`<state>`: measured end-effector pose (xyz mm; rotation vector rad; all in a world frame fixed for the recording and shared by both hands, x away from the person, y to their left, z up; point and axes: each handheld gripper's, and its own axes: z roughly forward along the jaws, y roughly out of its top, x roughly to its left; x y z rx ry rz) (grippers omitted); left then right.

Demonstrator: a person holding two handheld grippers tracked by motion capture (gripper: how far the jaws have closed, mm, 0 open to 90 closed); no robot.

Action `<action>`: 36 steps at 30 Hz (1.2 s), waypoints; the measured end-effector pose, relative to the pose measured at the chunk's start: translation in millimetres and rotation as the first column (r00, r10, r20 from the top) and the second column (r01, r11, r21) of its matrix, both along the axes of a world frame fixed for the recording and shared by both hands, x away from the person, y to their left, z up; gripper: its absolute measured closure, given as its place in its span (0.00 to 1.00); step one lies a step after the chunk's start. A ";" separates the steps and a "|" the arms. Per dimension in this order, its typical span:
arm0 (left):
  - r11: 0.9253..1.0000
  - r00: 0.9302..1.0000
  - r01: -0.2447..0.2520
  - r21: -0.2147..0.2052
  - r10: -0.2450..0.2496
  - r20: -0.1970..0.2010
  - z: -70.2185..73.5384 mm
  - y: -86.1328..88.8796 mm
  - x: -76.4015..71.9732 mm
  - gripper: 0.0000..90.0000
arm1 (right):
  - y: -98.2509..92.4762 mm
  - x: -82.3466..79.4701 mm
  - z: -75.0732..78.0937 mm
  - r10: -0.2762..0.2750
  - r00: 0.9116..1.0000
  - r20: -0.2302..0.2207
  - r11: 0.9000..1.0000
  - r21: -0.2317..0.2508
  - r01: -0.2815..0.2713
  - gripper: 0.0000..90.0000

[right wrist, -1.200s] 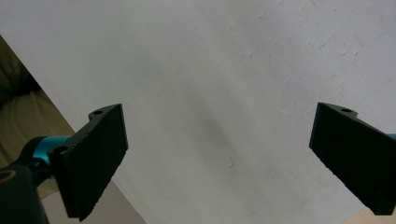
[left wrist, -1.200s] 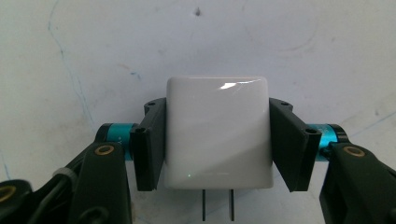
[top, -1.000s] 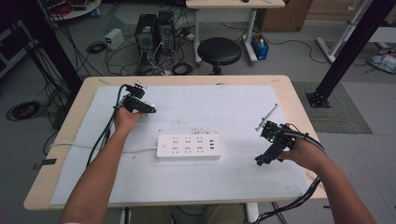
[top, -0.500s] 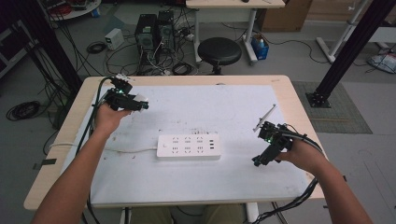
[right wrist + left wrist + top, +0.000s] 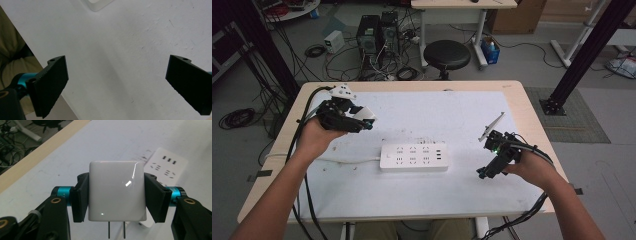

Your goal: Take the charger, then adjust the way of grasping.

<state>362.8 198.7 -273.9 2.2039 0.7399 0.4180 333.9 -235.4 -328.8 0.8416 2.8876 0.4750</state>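
Observation:
My left gripper [image 5: 116, 195] is shut on a glossy white plug adapter [image 5: 116, 191], its two metal prongs pointing down. In the high view the left gripper [image 5: 362, 120] is held above the table's left part, the white adapter [image 5: 364, 114] at its tip. A white power strip [image 5: 413, 157] lies flat in the middle of the white mat [image 5: 422, 117], to the right and nearer the person; part of the power strip [image 5: 167, 166] lies behind the adapter. My right gripper [image 5: 486, 171] is low over the mat at the right, its jaws wide open in the right gripper view [image 5: 117, 85] with nothing between them.
The mat covers a wooden table [image 5: 532, 107]. The strip's white cord [image 5: 347, 160] runs left toward the table edge. Black cables trail from both grippers. Beyond the far edge stand a black stool [image 5: 447, 54] and computer towers [image 5: 377, 32] on a cable-strewn floor.
My left gripper rose with the adapter, swinging left and then back right, and now sits bigger in the high view. The right gripper stayed nearly still.

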 end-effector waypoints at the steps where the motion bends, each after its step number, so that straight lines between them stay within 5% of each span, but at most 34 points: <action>1: 1.000 1.000 0.015 -0.003 -0.015 0.004 0.9 -1.3 -3.0 0.47 | 0.1 -0.1 -0.1 -0.002 1.000 0.001 1.000 0.002 0.002 0.04; 5: 0.997 0.997 0.078 0.006 -0.078 0.028 3.3 -4.3 -14.6 0.47 | 2.4 0.0 -0.2 -0.004 1.000 0.004 1.000 0.007 0.004 0.04; 26: 0.980 0.981 0.195 0.027 -0.195 0.020 -1.8 -13.9 -36.3 0.47 | 1.8 -7.6 6.7 -0.047 0.998 0.036 0.998 0.052 0.045 0.04; 34: 0.966 0.968 0.252 0.054 -0.252 0.010 -4.6 -24.5 -35.5 0.47 | -0.2 -9.6 6.4 -0.103 0.995 -0.011 0.984 0.144 0.103 0.04; 36: 0.960 0.961 0.275 0.052 -0.276 0.003 -6.6 -28.6 -34.2 0.47 | -1.3 -10.3 8.2 -0.118 0.992 -0.038 0.967 0.224 0.124 0.04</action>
